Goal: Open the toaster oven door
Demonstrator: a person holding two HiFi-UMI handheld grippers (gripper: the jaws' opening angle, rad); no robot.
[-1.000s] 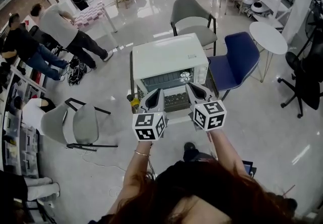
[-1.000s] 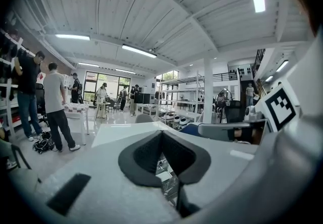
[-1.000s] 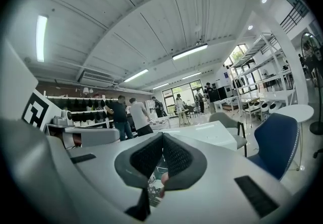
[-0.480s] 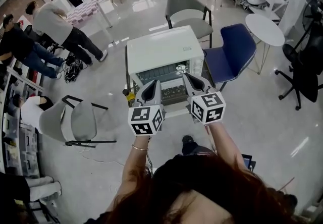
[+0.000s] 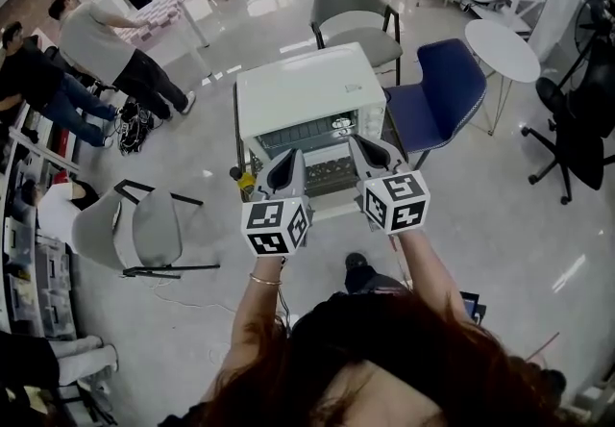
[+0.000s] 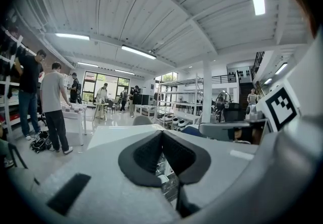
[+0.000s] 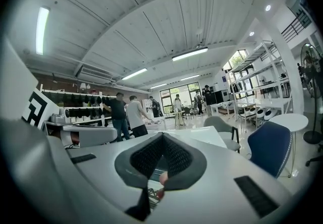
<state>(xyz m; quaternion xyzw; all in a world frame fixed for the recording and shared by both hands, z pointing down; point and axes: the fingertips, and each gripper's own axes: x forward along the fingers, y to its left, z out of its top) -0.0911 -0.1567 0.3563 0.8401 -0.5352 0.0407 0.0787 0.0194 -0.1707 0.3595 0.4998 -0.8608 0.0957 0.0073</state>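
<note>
Though its window is dark, the toaster oven (image 5: pixel 307 90) is white.

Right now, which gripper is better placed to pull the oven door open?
Left, probably. The left gripper faces the door of the oven, while the right gripper sits by the knobs. Both are shut, so either must open first.

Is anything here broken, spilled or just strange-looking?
Nothing looks spilled, broken or knocked askew. The one odd sight is the white toaster oven itself. It sits out in the middle of the shiny open floor, between a grey chair and a blue chair, not in a kitchen.
</note>
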